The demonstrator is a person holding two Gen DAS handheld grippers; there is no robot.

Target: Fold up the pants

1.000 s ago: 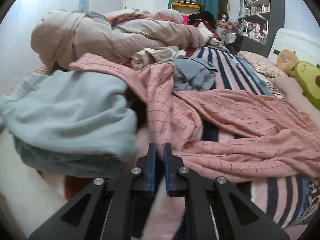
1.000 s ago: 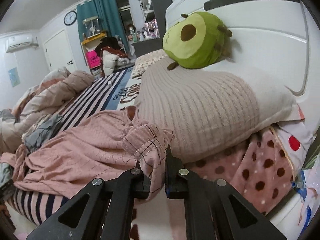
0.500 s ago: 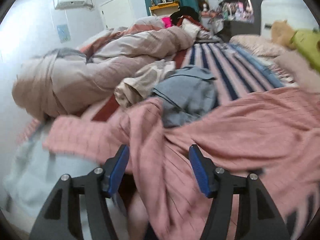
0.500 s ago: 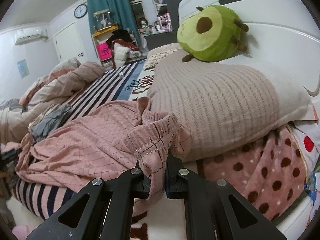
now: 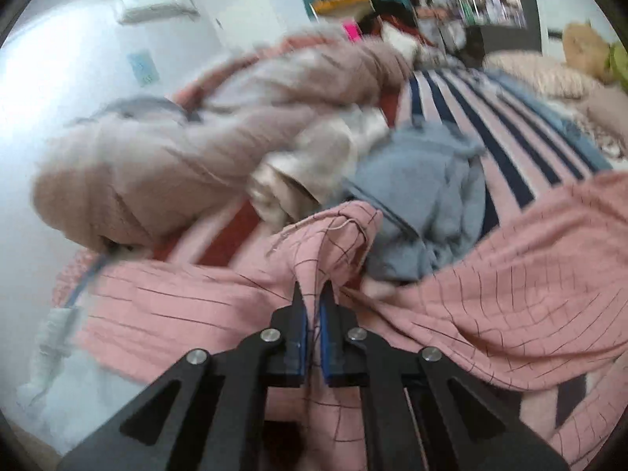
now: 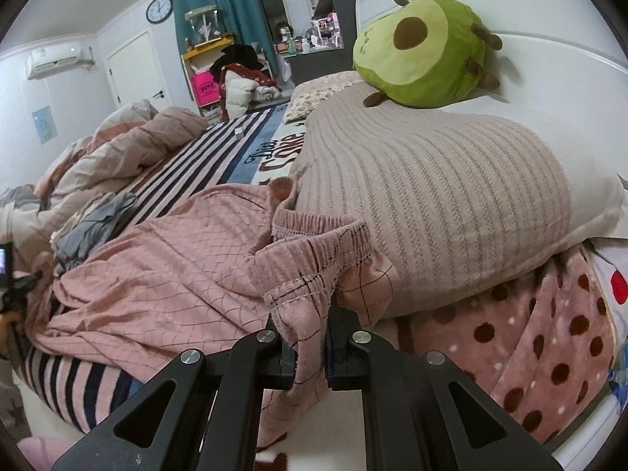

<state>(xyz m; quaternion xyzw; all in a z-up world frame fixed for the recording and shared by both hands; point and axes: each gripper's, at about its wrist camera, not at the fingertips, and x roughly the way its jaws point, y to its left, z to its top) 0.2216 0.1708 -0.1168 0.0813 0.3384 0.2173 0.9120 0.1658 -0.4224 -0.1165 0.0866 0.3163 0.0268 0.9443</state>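
The pink checked pants (image 6: 165,274) lie spread across the striped bed. My right gripper (image 6: 306,333) is shut on the elastic waistband (image 6: 314,243), next to the big ribbed pillow. In the left wrist view my left gripper (image 5: 313,306) is shut on a fold of the pants' leg end (image 5: 333,235), with the rest of the pants (image 5: 510,282) running off to the right. The left gripper also shows at the left edge of the right wrist view (image 6: 15,286).
A grey garment (image 5: 424,192) and a beige one (image 5: 314,165) lie just beyond the leg end. A bunched duvet (image 5: 176,149) fills the far left. A ribbed pillow (image 6: 451,196) with an avocado plush (image 6: 424,43) sits by the headboard. A polka-dot blanket (image 6: 549,333) lies below.
My left gripper opened, moved forward over the pants leg, then shut on a fold of it. My right gripper kept its hold on the waistband and barely moved.
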